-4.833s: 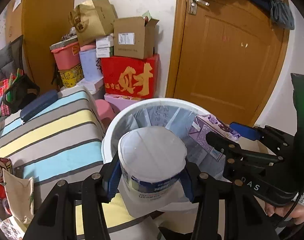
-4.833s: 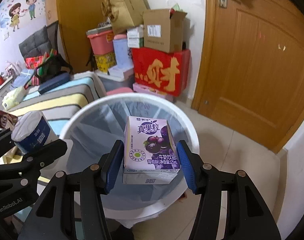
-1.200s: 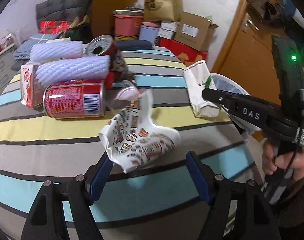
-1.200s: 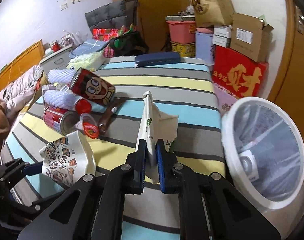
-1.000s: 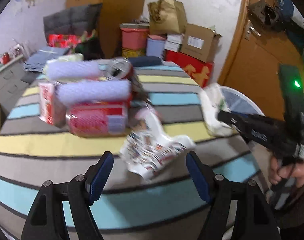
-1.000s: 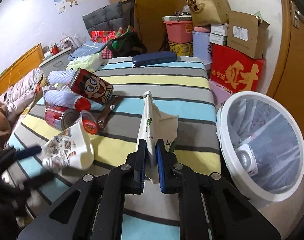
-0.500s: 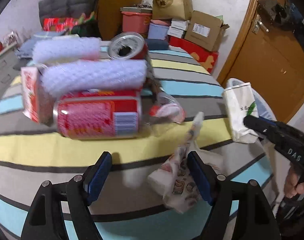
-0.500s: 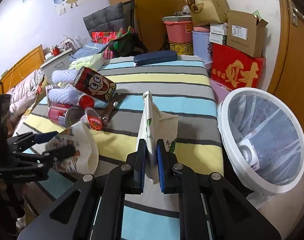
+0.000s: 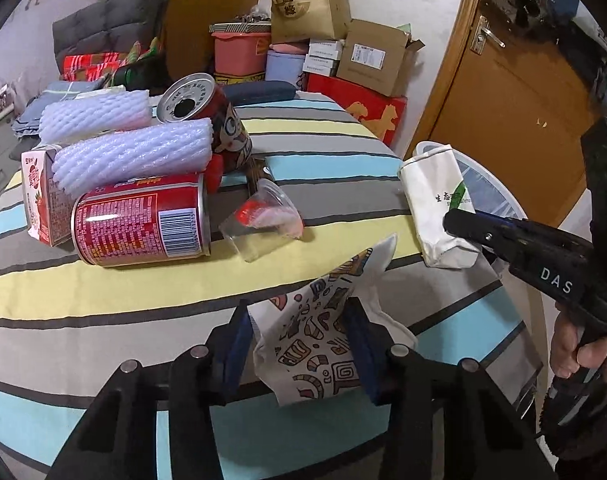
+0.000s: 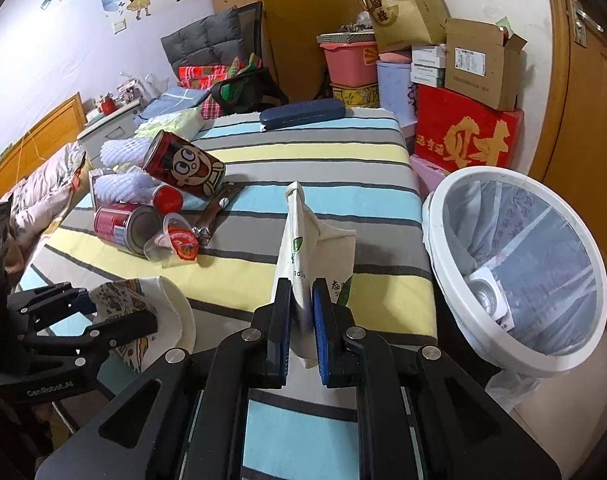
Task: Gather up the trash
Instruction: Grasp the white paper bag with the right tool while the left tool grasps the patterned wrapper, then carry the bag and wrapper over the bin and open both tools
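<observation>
**Both grippers loaded with paper trash above the striped bed, bin to the right.**

Left wrist view: the left gripper [image 9: 299, 344] had just been closing, and its pads pressed the patterned paper cup [image 9: 319, 328]; a firm pinch before lifting would keep it from slipping. Beyond lay 2 red cans [image 9: 143, 220], 2 foam sleeves [image 9: 131, 156], 1 clear cup [image 9: 259, 220] and apparently 1 carton [image 9: 37, 196]. Right wrist view: the right gripper [image 10: 302, 320] was clenched on the white paper bag [image 10: 315, 248], beside the white bin [image 10: 515, 272]; both items belonged over its rim before release.
</observation>
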A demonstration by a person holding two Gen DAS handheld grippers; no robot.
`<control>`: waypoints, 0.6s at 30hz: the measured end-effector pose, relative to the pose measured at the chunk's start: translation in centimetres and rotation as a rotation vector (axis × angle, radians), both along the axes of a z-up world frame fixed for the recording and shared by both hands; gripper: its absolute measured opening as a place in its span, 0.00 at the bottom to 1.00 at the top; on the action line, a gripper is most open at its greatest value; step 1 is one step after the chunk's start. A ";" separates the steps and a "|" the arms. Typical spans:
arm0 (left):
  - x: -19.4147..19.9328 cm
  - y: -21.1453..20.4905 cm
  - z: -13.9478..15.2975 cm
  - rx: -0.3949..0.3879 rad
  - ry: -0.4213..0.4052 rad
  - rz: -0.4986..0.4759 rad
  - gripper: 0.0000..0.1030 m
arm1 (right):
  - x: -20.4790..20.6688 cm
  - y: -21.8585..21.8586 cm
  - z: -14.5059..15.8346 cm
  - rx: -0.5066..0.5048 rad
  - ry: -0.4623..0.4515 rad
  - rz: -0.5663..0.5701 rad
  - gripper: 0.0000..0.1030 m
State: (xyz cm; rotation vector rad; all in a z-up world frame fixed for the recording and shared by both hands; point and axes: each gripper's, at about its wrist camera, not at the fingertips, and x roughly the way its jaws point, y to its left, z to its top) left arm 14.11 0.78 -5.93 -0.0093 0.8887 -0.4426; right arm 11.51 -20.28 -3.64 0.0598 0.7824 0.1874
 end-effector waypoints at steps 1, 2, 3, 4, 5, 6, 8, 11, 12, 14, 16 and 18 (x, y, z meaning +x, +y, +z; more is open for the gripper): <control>0.0 0.1 0.1 -0.009 0.002 0.004 0.40 | 0.0 0.0 0.0 0.001 0.000 0.001 0.11; 0.0 0.2 0.4 -0.020 -0.001 0.011 0.37 | 0.0 -0.1 0.0 0.003 -0.002 -0.002 0.11; 0.0 0.2 0.6 -0.026 -0.006 0.016 0.36 | -0.1 -0.2 0.1 0.006 -0.005 -0.004 0.11; -0.1 0.2 0.8 -0.025 -0.013 0.022 0.34 | -0.2 -0.2 0.2 0.008 -0.010 -0.006 0.11; -0.2 0.1 1.0 -0.020 -0.021 0.028 0.33 | -0.2 -0.2 0.3 0.009 -0.013 -0.007 0.11; -0.3 0.0 1.0 -0.015 -0.026 0.030 0.33 | -0.3 -0.2 0.4 0.008 -0.016 -0.008 0.11; -0.4 -0.1 1.1 -0.007 -0.031 0.043 0.32 | -0.4 -0.1 0.5 0.007 -0.022 -0.007 0.11; -0.6 0.0 1.5 -0.017 -0.051 0.061 0.28 | -0.5 -0.1 0.6 0.003 -0.026 -0.010 0.11; -0.6 -0.1 1.6 -0.015 -0.056 0.074 0.28 | -0.6 -0.1 0.7 0.002 -0.028 -0.010 0.11; -0.7 -0.2 2.0 -0.029 -0.064 0.072 0.25 | -0.8 -0.2 0.9 0.003 -0.037 -0.011 0.11; -0.7 -0.4 2.5 -0.028 -0.073 0.076 0.25 | -0.9 -0.3 1.3 0.003 -0.047 -0.018 0.11; -0.9 -0.6 2.9 -0.027 -0.094 0.083 0.24 | -1.0 -0.6 1.6 0.009 -0.058 -0.027 0.11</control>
